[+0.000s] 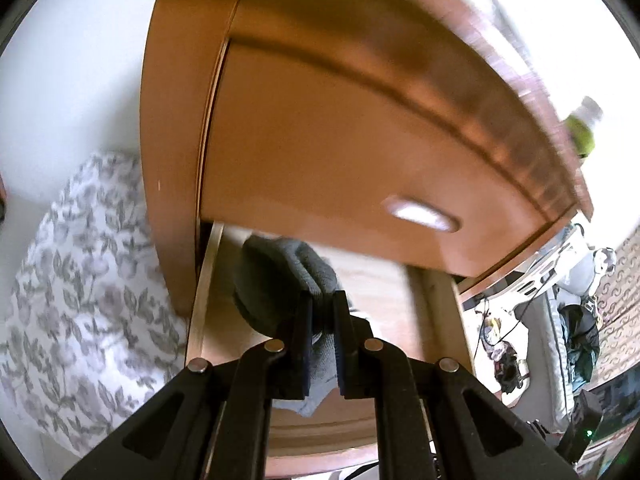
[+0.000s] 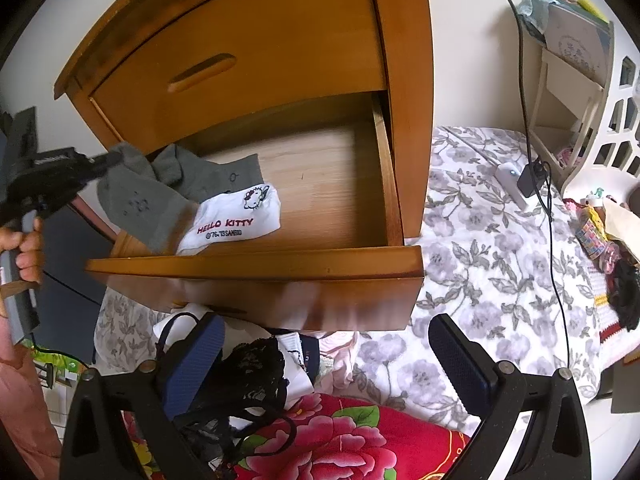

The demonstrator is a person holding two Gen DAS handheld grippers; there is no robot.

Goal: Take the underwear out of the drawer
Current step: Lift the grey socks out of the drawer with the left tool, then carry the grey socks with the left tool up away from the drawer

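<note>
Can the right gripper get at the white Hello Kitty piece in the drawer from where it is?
Probably yes. The right gripper is open and empty below the drawer front, and the white piece lies uncovered on top. It must rise over the front; the left gripper, holding grey fabric, is close by.

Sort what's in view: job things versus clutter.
Job: open drawer; grey garment pinched in left gripper; white Hello Kitty piece in the drawer.
Clutter: black lace item, floral bedding, charger cable, white basket.
</note>
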